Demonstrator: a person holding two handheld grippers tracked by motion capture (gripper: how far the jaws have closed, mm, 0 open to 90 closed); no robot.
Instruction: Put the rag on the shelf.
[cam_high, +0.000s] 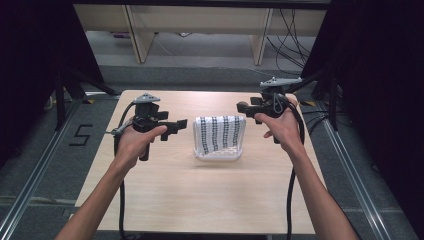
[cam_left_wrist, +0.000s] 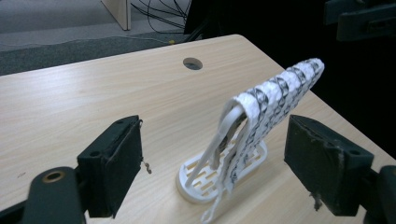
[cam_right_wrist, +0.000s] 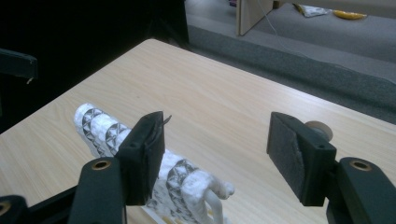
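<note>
A white cloth with black patterned stripes (cam_high: 219, 131) hangs over a white slotted rack (cam_high: 218, 154) at the table's middle. My left gripper (cam_high: 176, 125) hovers just left of it, open and empty. My right gripper (cam_high: 244, 106) is held at the cloth's far right corner, also open and empty. In the left gripper view the draped cloth (cam_left_wrist: 275, 91) and the rack base (cam_left_wrist: 254, 161) stand between and beyond the spread jaws of the left gripper (cam_left_wrist: 217, 163). In the right gripper view the cloth (cam_right_wrist: 100, 125) lies partly behind the left jaw of the right gripper (cam_right_wrist: 222, 154).
The light wooden table (cam_high: 200, 195) has a round cable hole (cam_left_wrist: 193, 63) near its far edge. Black stand legs (cam_high: 67, 87) flank the table on both sides. Cables (cam_high: 290, 35) and desk legs stand on the floor behind. Each gripper trails a black cable (cam_high: 120, 200) towards the front edge.
</note>
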